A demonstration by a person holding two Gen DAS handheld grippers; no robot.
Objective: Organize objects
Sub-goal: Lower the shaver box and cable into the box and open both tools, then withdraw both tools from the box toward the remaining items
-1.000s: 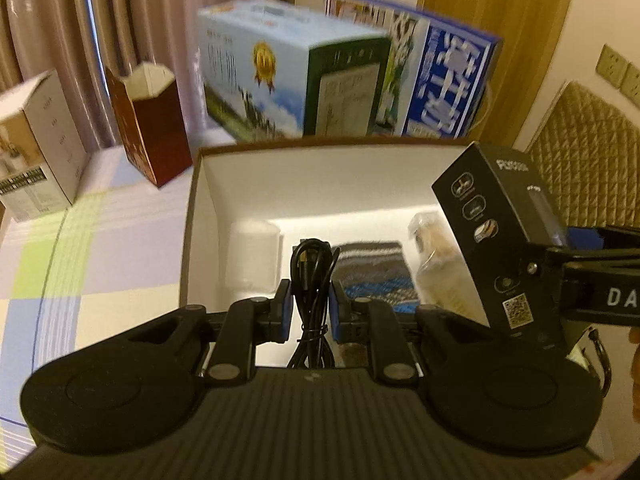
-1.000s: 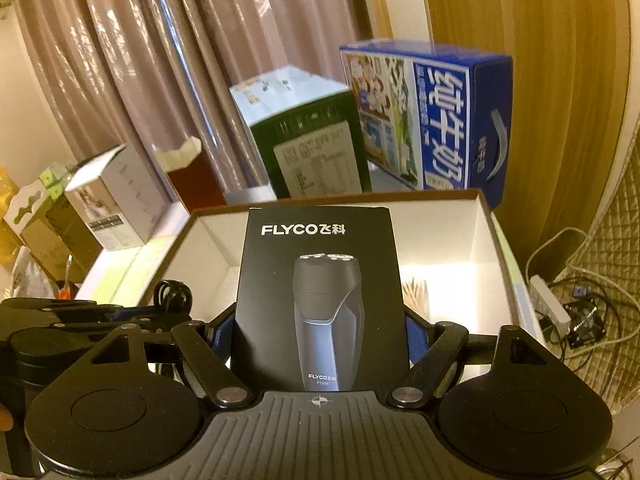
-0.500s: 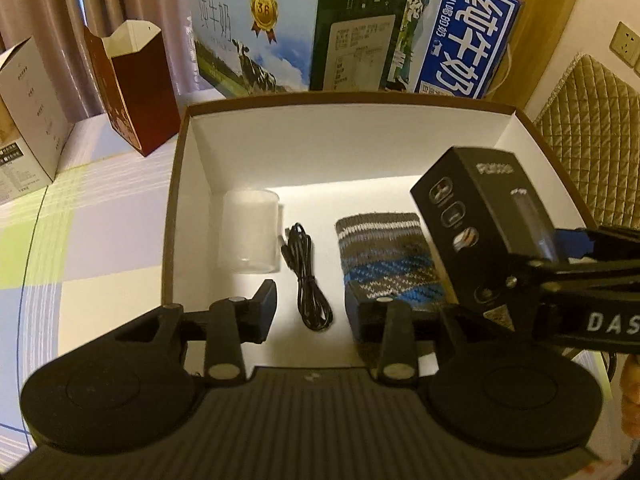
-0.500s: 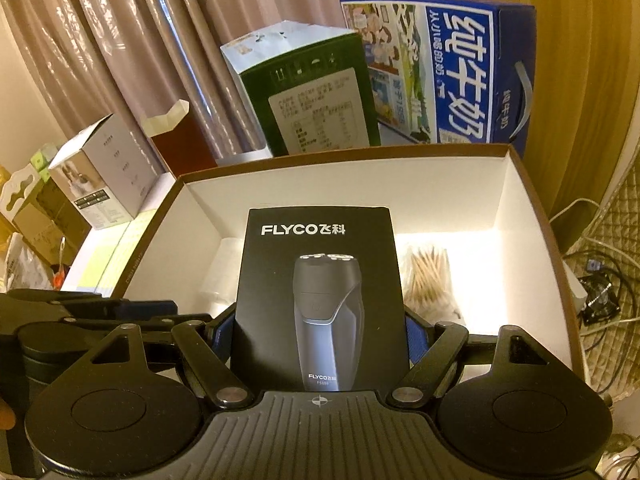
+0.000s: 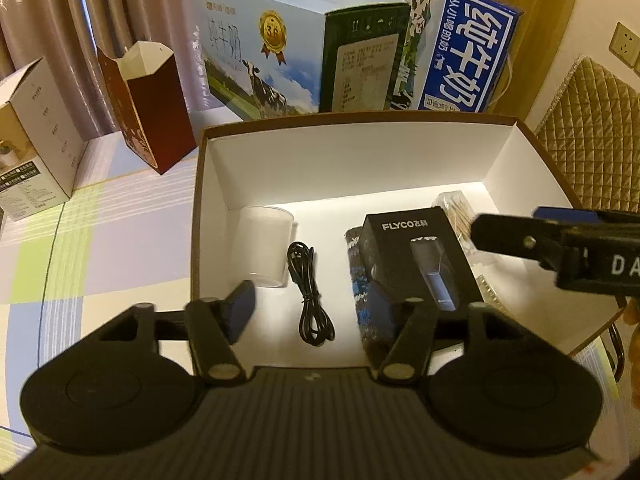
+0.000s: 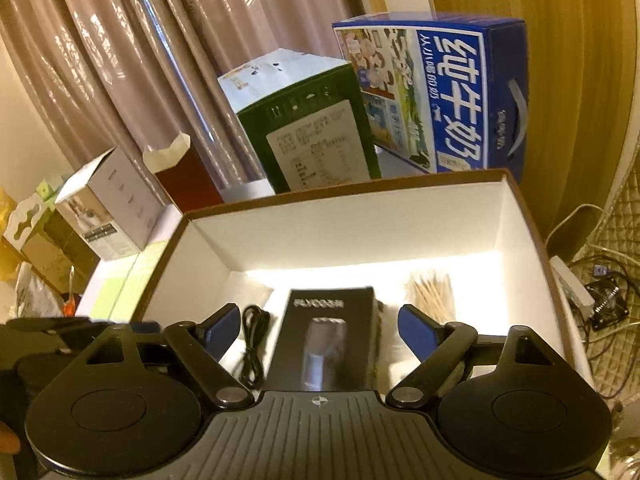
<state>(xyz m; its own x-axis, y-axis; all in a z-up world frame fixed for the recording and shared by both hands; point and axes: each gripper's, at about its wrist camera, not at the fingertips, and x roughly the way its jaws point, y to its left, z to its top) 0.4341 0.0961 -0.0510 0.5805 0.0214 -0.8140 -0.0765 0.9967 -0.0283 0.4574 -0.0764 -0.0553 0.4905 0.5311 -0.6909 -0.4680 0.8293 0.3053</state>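
An open brown box with white walls holds a clear cup, a coiled black cable, a knitted sock, a bundle of wooden sticks and a black FLYCO shaver box. The shaver box lies flat, partly on the sock. My left gripper hovers over the cable, its jaws opening and touching nothing. My right gripper hangs above the shaver box, jaws opening, pads clear of it.
Two tall milk cartons stand behind the box. A dark red open carton and a white carton sit on the checked tablecloth at left. A quilted chair is at right, with cords on the floor.
The left gripper let go of the cable, which now lies on the box floor, and spread wide. The right gripper released the shaver box, which dropped flat onto the sock.
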